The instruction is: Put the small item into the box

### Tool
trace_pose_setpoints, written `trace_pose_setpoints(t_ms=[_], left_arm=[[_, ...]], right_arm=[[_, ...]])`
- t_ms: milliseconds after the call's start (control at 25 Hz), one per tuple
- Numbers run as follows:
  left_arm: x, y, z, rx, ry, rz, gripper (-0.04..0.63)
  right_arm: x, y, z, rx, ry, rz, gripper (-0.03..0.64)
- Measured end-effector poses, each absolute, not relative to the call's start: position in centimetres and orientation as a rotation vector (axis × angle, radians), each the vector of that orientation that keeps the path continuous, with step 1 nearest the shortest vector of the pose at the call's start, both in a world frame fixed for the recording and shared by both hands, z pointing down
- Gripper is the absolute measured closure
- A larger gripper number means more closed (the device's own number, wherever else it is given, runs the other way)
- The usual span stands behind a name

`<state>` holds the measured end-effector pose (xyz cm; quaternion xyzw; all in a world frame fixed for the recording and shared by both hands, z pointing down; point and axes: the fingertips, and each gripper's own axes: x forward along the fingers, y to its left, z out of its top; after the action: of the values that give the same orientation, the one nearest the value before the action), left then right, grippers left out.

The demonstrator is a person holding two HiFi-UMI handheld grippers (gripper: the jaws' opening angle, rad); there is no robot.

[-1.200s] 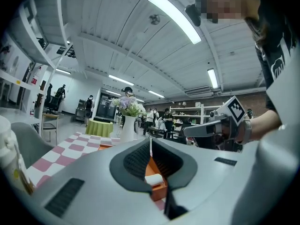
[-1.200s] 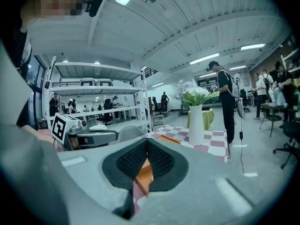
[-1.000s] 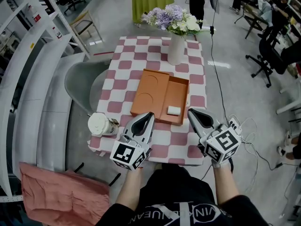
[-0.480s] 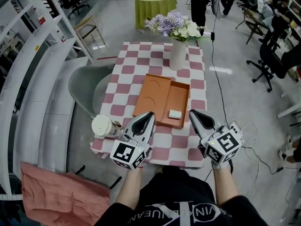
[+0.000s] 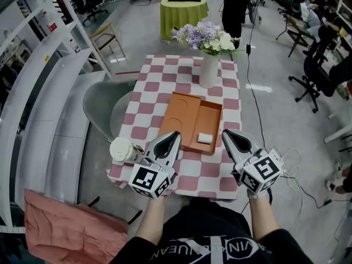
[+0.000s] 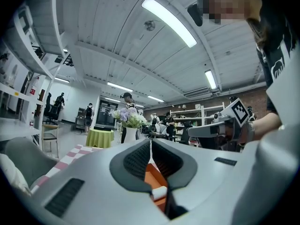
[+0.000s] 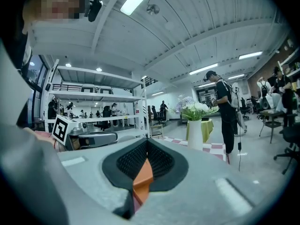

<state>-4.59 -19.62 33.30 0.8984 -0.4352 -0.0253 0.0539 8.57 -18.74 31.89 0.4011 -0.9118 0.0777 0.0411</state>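
An orange box point(image 5: 192, 121) lies open on the checkered table point(image 5: 159, 70), its lid with two round hollows folded out to the left. The small white item point(image 5: 204, 138) rests in the box's right half. My left gripper point(image 5: 175, 135) hovers over the table's near edge, just left of the box's front corner, shut and empty. My right gripper point(image 5: 225, 132) is level with it to the right of the item, also shut and empty. In the left gripper view the shut left gripper point(image 6: 151, 142) shows the box point(image 6: 152, 177) and item point(image 6: 160, 192) below its pads.
A white lidded cup point(image 5: 121, 149) stands at the table's near left corner. A white vase of flowers point(image 5: 209, 70) is at the far side. A grey chair point(image 5: 104, 100) sits left of the table, and pink cloth point(image 5: 71, 224) lies lower left. Cables point(image 5: 291, 164) trail on the floor to the right.
Both grippers stay shut and side by side before the box. The table and box sit slightly lower in the head view than a second ago.
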Motion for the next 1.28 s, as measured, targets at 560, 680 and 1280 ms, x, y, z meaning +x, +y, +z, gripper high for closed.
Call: trace_pose_setpoints(t_ms=[560, 680, 1280], left_arm=[[-5.3, -19.8, 32.1, 2.74, -1.346, -0.1, 0.575], [-5.3, -19.8, 32.1, 2.742, -1.344, -0.101, 0.577], [-6.0, -20.0, 32.7, 2.728, -1.345, -0.096, 0.575]], right_arm=[[8.5, -19.3, 30.6, 1.253, -2.819, 0.226, 0.611], [8.5, -19.4, 30.6, 1.252, -2.82, 0.223, 0.611], [7.9, -19.5, 31.2, 1.25, -2.81, 0.24, 0.611]])
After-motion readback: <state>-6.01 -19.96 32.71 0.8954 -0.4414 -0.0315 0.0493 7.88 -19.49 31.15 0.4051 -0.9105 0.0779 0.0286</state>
